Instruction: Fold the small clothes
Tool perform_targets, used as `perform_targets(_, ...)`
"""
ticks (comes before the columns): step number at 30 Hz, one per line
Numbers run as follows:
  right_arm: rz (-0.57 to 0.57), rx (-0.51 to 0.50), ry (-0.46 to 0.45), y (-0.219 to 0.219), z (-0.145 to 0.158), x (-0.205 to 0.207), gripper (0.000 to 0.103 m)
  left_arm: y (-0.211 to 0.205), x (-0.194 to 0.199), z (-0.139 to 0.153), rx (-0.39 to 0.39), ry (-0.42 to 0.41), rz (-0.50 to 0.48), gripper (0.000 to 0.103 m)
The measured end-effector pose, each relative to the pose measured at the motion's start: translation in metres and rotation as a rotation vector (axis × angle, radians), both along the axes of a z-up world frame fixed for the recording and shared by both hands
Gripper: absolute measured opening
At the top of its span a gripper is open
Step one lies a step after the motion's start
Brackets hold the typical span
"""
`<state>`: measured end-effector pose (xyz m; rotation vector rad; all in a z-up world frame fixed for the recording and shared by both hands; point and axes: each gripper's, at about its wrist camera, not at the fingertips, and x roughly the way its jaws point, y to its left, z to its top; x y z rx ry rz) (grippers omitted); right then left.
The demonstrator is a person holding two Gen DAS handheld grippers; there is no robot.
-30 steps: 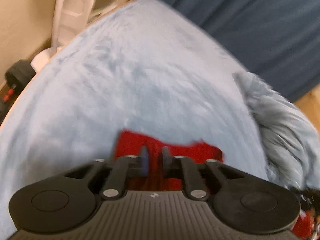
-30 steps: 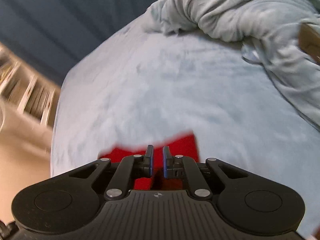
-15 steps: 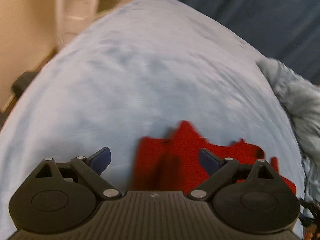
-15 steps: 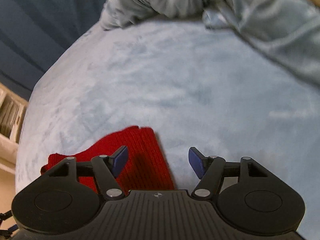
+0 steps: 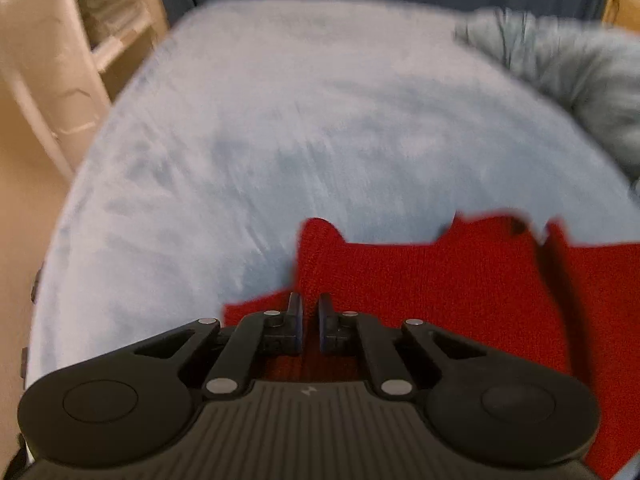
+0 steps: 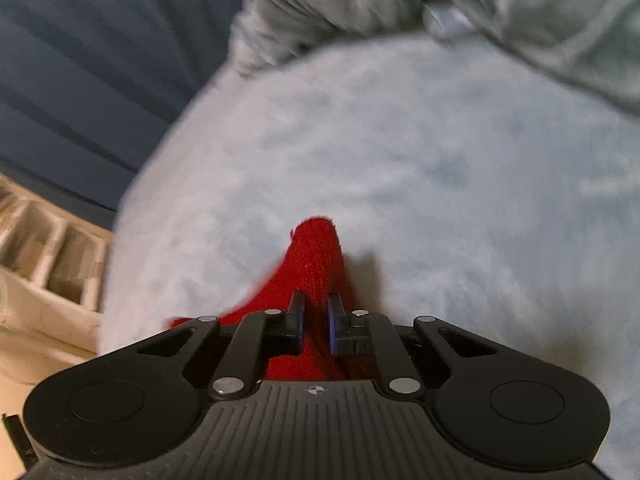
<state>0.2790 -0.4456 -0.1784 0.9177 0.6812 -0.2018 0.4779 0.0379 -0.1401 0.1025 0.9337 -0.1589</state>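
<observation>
A small red knit garment (image 5: pixel 440 280) lies on the light blue bed cover (image 5: pixel 320 120), spreading to the right in the left wrist view. My left gripper (image 5: pixel 310 312) is shut on the garment's left edge. In the right wrist view the garment (image 6: pixel 316 256) rises as a narrow red fold between the fingers. My right gripper (image 6: pixel 316 316) is shut on that fold, just above the bed cover (image 6: pixel 440 180).
A rumpled grey-blue blanket (image 5: pixel 560 64) is heaped at the far right of the bed; it also shows in the right wrist view (image 6: pixel 440 0). A white shelf unit (image 5: pixel 80 40) stands left of the bed. Dark blue curtains (image 6: pixel 100 60) hang behind.
Both grippers were shut on the garment, opened half a second ago, and have shut on it again at new spots. The garment now lies spread wider.
</observation>
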Motion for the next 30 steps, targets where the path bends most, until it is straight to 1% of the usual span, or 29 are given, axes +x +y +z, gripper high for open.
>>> perform_targets(3,0.035,-0.053,-0.105,0.006,0.043,-0.016,0.01,0.037,-0.023,0.042,-0.102,-0.067,0.064,0.006)
perform_targets(4,0.047,-0.068,-0.136,0.007,0.055,-0.021,0.01,0.05,-0.029,0.054,-0.123,-0.078,0.085,0.006)
perform_targets(5,0.059,-0.085,-0.17,0.01,0.068,-0.024,0.01,0.061,-0.033,0.058,-0.131,-0.081,0.103,0.006)
perform_targets(6,0.066,-0.103,-0.192,0.012,0.077,-0.024,0.01,0.069,-0.034,0.06,-0.118,-0.077,0.12,0.006)
perform_targets(8,0.065,-0.149,-0.204,0.014,0.085,-0.015,0.01,0.078,-0.026,0.048,-0.085,-0.04,0.15,0.006)
perform_targets(9,0.057,-0.175,-0.188,0.015,0.082,-0.006,0.01,0.08,-0.019,0.034,-0.069,-0.006,0.162,0.007)
perform_targets(11,0.037,-0.207,-0.111,0.014,0.064,0.021,0.01,0.08,-0.003,0.005,-0.068,0.049,0.188,0.008)
perform_targets(12,0.027,-0.23,-0.049,0.015,0.049,0.035,0.01,0.078,0.003,-0.008,-0.051,0.063,0.205,0.013)
perform_targets(13,0.011,-0.234,0.03,0.015,0.033,0.048,0.01,0.076,0.009,-0.019,-0.013,0.071,0.231,0.013)
perform_targets(14,-0.005,-0.229,0.116,0.015,0.014,0.059,0.012,0.075,0.014,-0.031,0.036,0.084,0.269,0.02)
perform_targets(15,-0.016,-0.21,0.184,0.014,-0.004,0.065,0.016,0.077,0.018,-0.039,0.056,0.106,0.291,0.036)
perform_targets(16,-0.028,-0.187,0.212,0.013,-0.016,0.067,0.023,0.08,0.017,-0.044,0.059,0.112,0.3,0.043)
perform_targets(17,-0.055,-0.158,0.204,0.01,-0.024,0.062,0.034,0.082,0.013,-0.045,0.073,0.096,0.297,0.052)
perform_targets(18,-0.084,-0.121,0.17,0.008,-0.027,0.054,0.043,0.083,0.007,-0.043,0.082,0.075,0.281,0.056)
perform_targets(19,-0.097,-0.076,0.135,0.005,-0.028,0.045,0.055,0.084,-0.001,-0.038,0.061,0.054,0.254,0.057)
perform_targets(20,-0.09,-0.042,0.108,0.003,-0.028,0.036,0.056,0.085,-0.007,-0.034,0.022,0.041,0.24,0.062)
perform_targets(21,-0.071,-0.031,0.087,0.001,-0.027,0.028,0.056,0.087,-0.014,-0.028,-0.029,0.03,0.235,0.069)
perform_targets(22,-0.054,-0.039,0.074,0.002,-0.026,0.022,0.056,0.087,-0.019,-0.025,-0.074,0.022,0.237,0.074)
perform_targets(23,-0.036,-0.054,0.069,0.003,-0.025,0.018,0.056,0.085,-0.022,-0.023,-0.112,0.014,0.233,0.084)
perform_targets(24,-0.021,-0.057,0.07,0.003,-0.027,0.014,0.056,0.082,-0.023,-0.022,-0.134,0.012,0.223,0.09)
perform_targets(25,0.0,-0.05,0.081,0.005,-0.03,0.012,0.056,0.076,-0.022,-0.024,-0.141,0.023,0.206,0.091)
perform_targets(26,0.018,-0.043,0.094,0.01,-0.034,0.014,0.053,0.066,-0.021,-0.03,-0.126,0.045,0.187,0.091)
perform_targets(27,0.037,-0.041,0.102,0.014,-0.039,0.015,0.046,0.057,-0.018,-0.037,-0.087,0.061,0.167,0.072)
perform_targets(28,0.054,-0.055,0.094,0.019,-0.041,0.017,0.024,0.049,-0.018,-0.043,-0.056,0.065,0.154,0.058)
perform_targets(29,0.064,-0.099,0.086,0.026,-0.039,0.019,0.018,0.048,-0.018,-0.045,-0.067,0.063,0.15,0.028)
perform_targets(30,0.064,-0.144,0.077,0.032,-0.032,0.021,0.017,0.05,-0.018,-0.041,-0.095,0.053,0.174,0.02)
